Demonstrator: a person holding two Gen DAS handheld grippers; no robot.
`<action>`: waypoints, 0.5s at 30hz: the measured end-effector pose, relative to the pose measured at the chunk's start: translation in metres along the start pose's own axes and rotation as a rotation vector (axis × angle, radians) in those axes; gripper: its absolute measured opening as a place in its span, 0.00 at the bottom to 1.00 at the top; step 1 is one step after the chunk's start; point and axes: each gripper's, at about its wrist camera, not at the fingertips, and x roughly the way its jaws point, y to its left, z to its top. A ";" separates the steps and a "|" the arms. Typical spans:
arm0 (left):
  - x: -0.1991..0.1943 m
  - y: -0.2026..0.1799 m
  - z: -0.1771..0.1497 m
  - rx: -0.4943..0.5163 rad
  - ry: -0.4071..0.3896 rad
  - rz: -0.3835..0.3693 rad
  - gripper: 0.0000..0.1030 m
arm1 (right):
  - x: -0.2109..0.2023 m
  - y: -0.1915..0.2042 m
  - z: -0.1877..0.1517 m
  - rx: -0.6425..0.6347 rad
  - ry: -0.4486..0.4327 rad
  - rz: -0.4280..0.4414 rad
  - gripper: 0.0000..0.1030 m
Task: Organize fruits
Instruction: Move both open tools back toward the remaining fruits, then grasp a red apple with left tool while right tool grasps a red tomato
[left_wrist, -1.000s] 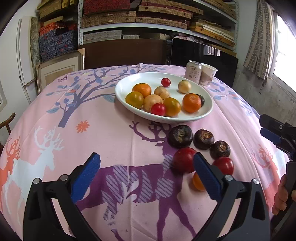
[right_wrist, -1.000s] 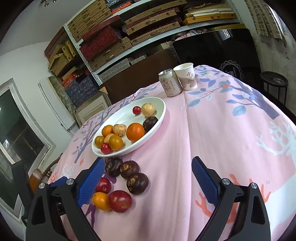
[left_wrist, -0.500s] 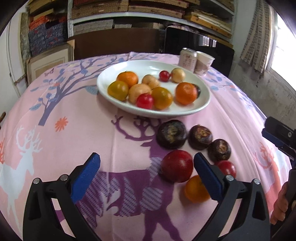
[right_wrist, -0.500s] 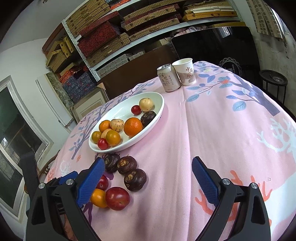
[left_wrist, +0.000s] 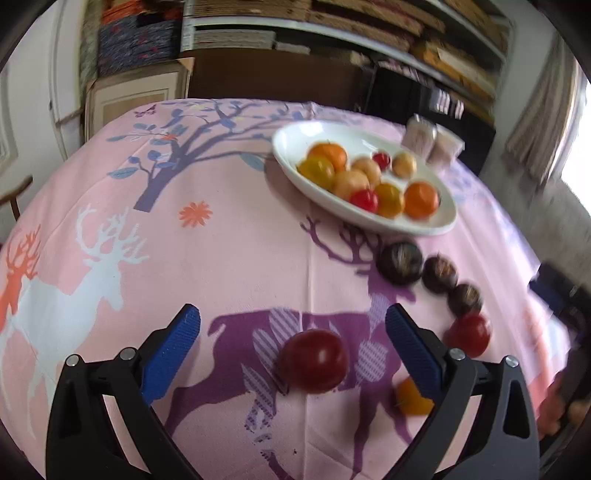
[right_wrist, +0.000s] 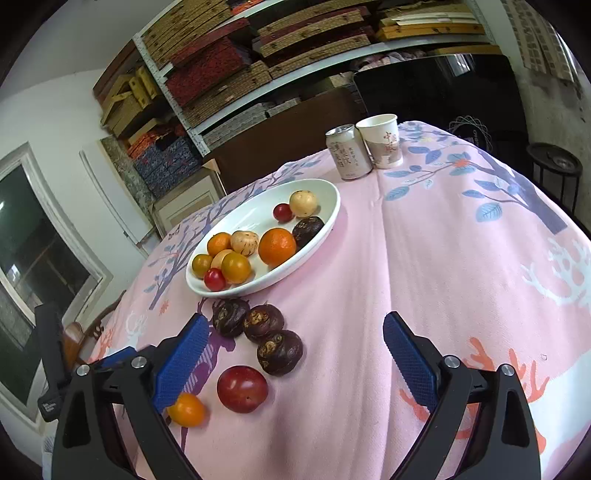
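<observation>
A white oval plate (left_wrist: 439, 221) (right_wrist: 325, 221) holds several oranges, tomatoes and pale round fruits. In front of it on the pink cloth lie three dark brown fruits (left_wrist: 400, 262) (right_wrist: 279, 351), a large dark red fruit (left_wrist: 314, 360) (right_wrist: 242, 388), a smaller red one (left_wrist: 470, 334) and a small orange one (left_wrist: 413, 400) (right_wrist: 186, 409). My left gripper (left_wrist: 293, 332) is open, its blue pads either side of the large red fruit, not touching it. My right gripper (right_wrist: 295, 345) is open and empty, with the dark fruits between its pads.
A drink can (right_wrist: 348, 152) and a paper cup (right_wrist: 382, 141) stand behind the plate at the table's far edge. Shelves of boxes fill the back wall. A dark chair back (right_wrist: 288, 140) stands behind the table. The left gripper's body (right_wrist: 51, 354) shows at the right wrist view's left edge.
My left gripper has swung left and closer, so the large red fruit now sits between its pads. The right gripper has barely moved. No fruit has shifted.
</observation>
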 end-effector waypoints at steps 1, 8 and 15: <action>0.003 -0.005 -0.002 0.030 0.010 0.017 0.96 | 0.000 0.002 0.000 -0.012 0.001 -0.001 0.93; -0.001 -0.009 -0.028 0.089 0.048 0.042 0.96 | 0.001 0.008 -0.003 -0.045 0.006 -0.006 0.93; -0.022 -0.002 -0.048 0.099 0.045 0.016 0.96 | -0.002 0.018 -0.012 -0.100 0.018 -0.001 0.93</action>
